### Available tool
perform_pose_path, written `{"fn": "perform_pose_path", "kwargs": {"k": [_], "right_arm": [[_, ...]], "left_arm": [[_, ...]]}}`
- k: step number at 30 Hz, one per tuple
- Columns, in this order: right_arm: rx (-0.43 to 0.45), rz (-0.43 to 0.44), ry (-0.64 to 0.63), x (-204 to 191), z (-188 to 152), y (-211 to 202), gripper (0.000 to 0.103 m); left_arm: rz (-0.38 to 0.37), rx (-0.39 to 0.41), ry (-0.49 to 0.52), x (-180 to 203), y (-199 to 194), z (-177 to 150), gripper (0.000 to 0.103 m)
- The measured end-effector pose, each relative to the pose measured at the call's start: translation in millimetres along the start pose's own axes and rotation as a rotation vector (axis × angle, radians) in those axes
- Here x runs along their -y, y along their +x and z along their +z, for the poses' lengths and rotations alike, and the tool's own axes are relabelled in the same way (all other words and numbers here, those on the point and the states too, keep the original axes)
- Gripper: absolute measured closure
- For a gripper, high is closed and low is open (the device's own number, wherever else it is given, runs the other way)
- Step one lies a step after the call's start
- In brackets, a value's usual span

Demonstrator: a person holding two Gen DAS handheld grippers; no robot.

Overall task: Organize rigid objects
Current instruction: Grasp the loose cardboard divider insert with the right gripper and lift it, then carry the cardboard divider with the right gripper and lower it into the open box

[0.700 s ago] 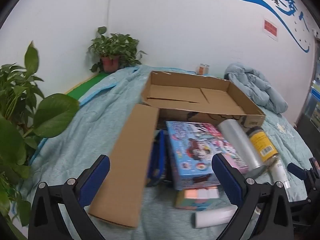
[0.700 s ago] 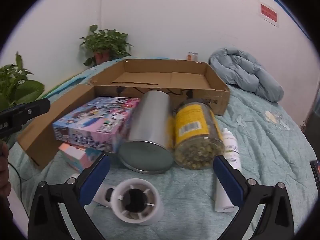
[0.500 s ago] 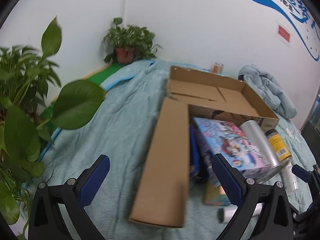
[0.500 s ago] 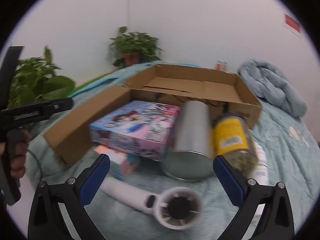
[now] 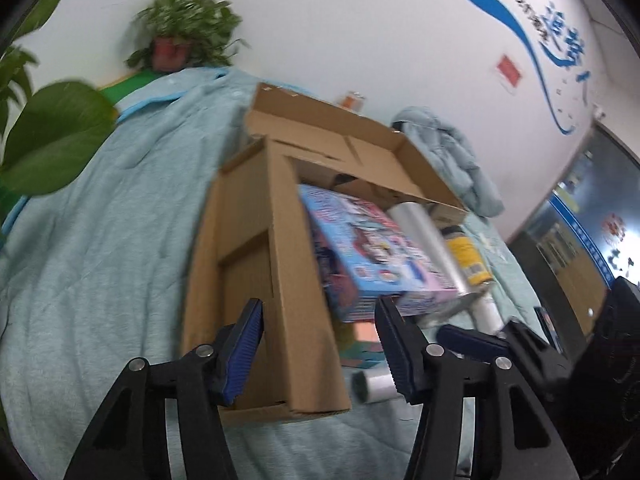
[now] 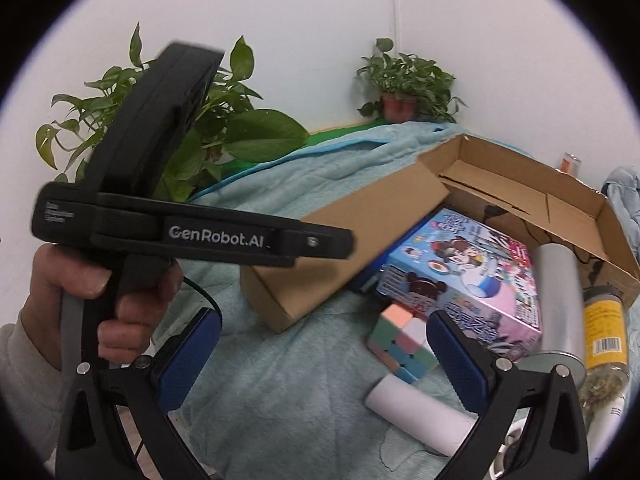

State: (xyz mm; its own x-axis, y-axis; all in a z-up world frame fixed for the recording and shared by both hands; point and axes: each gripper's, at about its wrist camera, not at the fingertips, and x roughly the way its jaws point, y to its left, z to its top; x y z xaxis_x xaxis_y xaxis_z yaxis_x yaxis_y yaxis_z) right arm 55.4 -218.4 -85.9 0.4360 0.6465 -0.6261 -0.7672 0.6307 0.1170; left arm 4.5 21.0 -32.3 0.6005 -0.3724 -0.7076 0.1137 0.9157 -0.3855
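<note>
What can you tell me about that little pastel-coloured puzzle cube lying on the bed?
The pastel puzzle cube is a small plastic twisty cube with tiles in peach, pink, mint green and light blue. It sits tilted on one edge on the light blue quilt, against the front of the colourful cartoon toy box, and a white cylinder lies just in front. No tool touches it.

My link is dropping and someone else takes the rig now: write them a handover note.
Left gripper: jaws half open astride the box flap, no firm grip visible.
Right gripper: wide open, empty, above the pastel cube and white roll.
Cardboard box looks empty; toy box, steel cylinder, yellow-label jar, cube and roll lie outside it on the blanket.
Nothing packed yet; everything remains.
</note>
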Motion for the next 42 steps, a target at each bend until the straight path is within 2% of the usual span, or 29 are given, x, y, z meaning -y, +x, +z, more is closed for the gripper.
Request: {"fn": "perform_pose_path", "kwargs": {"k": [3,5,7,9,13,15,16,19,23,26,29,30,33,36,38,40,42], "right_arm": [[-0.014,0.014,0.03,2,1,0,0.0],[-0.026,0.007,0.042,4,1,1,0.0],[-0.047,0.004,0.029,8,-3,3,0.0],[-0.076,-0.003,0.016,13,-8,0,0.0],[-0.111,-0.061,0.02,36,-17,-10,0.001],[-0.077,-0.068,0.082,49,-9,-22,0.001],[-0.063,-0.065,0.1,54,-4,-25,0.001],[-0.034,-0.076,0.131,54,22,-28,0.001],[-0.031,-0.06,0.103,29,64,-7,0.001],[-0.056,-0.076,0.061,10,78,20,0.003],[-0.134,-0.067,0.053,5,68,44,0.02],[-0.165,-0.068,0.051,3,63,50,0.027],[-0.22,-0.108,0.03,2,42,56,0.043],[-0.225,-0.13,0.025,0,31,49,0.045],[-0.225,-0.138,0.031,-1,28,47,0.052],[-0.244,-0.143,0.041,-2,27,49,0.064],[-0.236,-0.182,0.026,-8,23,50,0.069]], "left_arm": [[-0.069,-0.02,0.053,23,0,5,0.049],[-0.064,-0.035,0.05,25,5,4,0.049],[-0.055,-0.085,0.005,18,7,4,0.049],[-0.074,-0.074,-0.046,6,-2,-3,0.049],[-0.083,-0.049,-0.08,-20,-16,-13,0.049],[-0.081,-0.04,-0.093,-20,-16,-14,0.049],[-0.076,-0.03,-0.085,-22,-15,-26,0.049],[-0.054,-0.003,-0.064,-21,-19,-34,0.049],[-0.001,0.034,-0.096,-33,-34,-43,0.049],[0.011,0.042,-0.162,-57,-44,-55,0.048],[0.07,0.007,-0.243,-80,-42,-67,0.049],[0.072,-0.022,-0.291,-92,-36,-71,0.049],[0.045,-0.067,-0.328,-106,-20,-78,0.05],[0.032,-0.083,-0.301,-92,-12,-77,0.06],[0.029,-0.098,-0.291,-89,-5,-76,0.068],[0.019,-0.117,-0.287,-81,1,-74,0.079],[0.015,-0.114,-0.273,-71,1,-72,0.084]]}}
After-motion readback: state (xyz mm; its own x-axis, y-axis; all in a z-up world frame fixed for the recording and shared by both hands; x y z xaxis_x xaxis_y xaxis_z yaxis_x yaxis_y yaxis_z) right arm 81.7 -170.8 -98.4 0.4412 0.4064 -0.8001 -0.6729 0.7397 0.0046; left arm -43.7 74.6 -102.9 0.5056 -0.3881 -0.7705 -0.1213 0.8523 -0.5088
